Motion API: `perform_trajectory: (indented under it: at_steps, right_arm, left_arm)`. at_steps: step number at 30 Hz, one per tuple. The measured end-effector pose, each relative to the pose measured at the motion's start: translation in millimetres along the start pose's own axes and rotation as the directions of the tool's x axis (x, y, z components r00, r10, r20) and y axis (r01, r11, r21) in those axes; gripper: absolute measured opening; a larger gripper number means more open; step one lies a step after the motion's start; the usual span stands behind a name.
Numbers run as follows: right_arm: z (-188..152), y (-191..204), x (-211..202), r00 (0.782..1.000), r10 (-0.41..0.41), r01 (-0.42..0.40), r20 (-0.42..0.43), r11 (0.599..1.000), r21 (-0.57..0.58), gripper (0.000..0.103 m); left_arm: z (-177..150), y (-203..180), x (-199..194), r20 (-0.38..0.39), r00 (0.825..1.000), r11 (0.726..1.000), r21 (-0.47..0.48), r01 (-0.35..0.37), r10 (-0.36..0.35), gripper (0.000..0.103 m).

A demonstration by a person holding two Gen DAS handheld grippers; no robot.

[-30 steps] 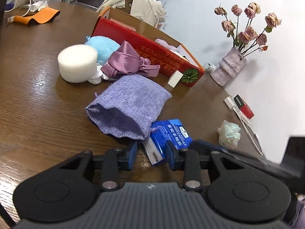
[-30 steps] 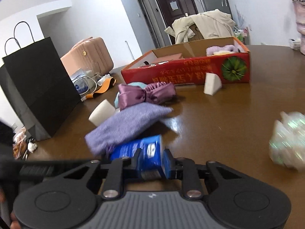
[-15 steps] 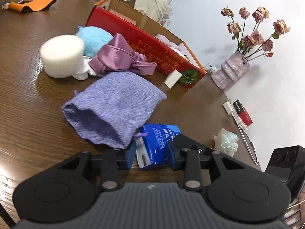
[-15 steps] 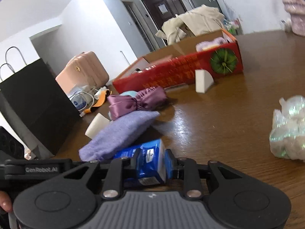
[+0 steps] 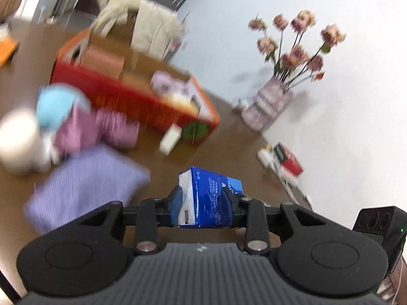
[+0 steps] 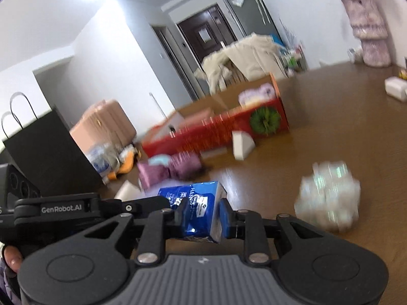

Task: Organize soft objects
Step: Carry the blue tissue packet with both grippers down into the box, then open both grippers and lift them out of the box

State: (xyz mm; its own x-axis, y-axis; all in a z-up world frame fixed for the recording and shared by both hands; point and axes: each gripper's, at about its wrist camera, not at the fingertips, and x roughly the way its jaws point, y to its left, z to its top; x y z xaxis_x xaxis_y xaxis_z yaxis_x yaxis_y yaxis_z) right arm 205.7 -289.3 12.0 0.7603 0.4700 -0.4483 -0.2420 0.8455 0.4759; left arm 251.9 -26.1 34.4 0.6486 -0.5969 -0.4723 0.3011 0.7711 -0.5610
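Both grippers are shut on the same blue tissue pack (image 5: 207,198), lifted off the brown table. My left gripper (image 5: 202,202) squeezes it from one side; my right gripper (image 6: 201,214) clamps the pack (image 6: 197,212) from the other. The left gripper's finger (image 6: 142,204) reaches in from the left in the right wrist view. An open red cardboard box (image 5: 132,96) stands ahead, with a pale purple soft item (image 5: 168,86) inside. A lilac knitted pouch (image 5: 86,185), a purple satin bow (image 5: 101,129), a blue plush (image 5: 59,106) and a white sponge roll (image 5: 17,139) lie left of the pack.
A white wedge sponge (image 6: 241,143) lies by the box corner. A crumpled iridescent wrapper (image 6: 328,202) lies to the right on the table (image 6: 343,132). A vase of dried roses (image 5: 267,109), a red-black small box (image 5: 287,158) and a black paper bag (image 6: 48,152) stand around.
The tissue pack has been lifted off the table, held by both grippers. Both views have swung up and toward the red box, with motion blur.
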Motion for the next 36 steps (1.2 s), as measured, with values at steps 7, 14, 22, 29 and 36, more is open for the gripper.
perform_trajectory:
  at_steps: [7, 14, 22, 29, 36]
  right_arm:
    - [102.4, 9.3, 59.9, 0.997, 0.068, -0.067, 0.042, 0.997, -0.038, 0.024]
    - [215.4, -9.5, 207.1, 0.999, -0.025, 0.027, -0.044, 0.999, 0.035, 0.025]
    - [238.6, -67.3, 351.0, 0.974, -0.130, 0.167, -0.185, 0.966, 0.199, 0.024]
    - [230.6, -62.2, 366.3, 0.967, -0.140, 0.176, -0.212, 0.971, 0.160, 0.023]
    - [261.6, -35.2, 294.6, 0.983, -0.135, 0.146, -0.123, 0.985, 0.091, 0.024]
  left_arm:
    - [127.5, 10.2, 47.6, 0.046, 0.998, 0.998, 0.039, -0.049, 0.047, 0.033]
    - [232.5, 87.3, 172.4, -0.074, 0.994, 0.994, -0.066, -0.086, 0.081, 0.034]
    - [253.3, 141.2, 259.2, -0.157, 0.967, 0.969, -0.110, -0.220, 0.201, 0.041]
    - [259.3, 116.4, 222.6, -0.060, 0.984, 0.986, -0.014, -0.167, 0.166, 0.057]
    - [261.8, 62.7, 141.9, 0.019, 0.979, 0.971, 0.126, -0.202, 0.202, 0.067]
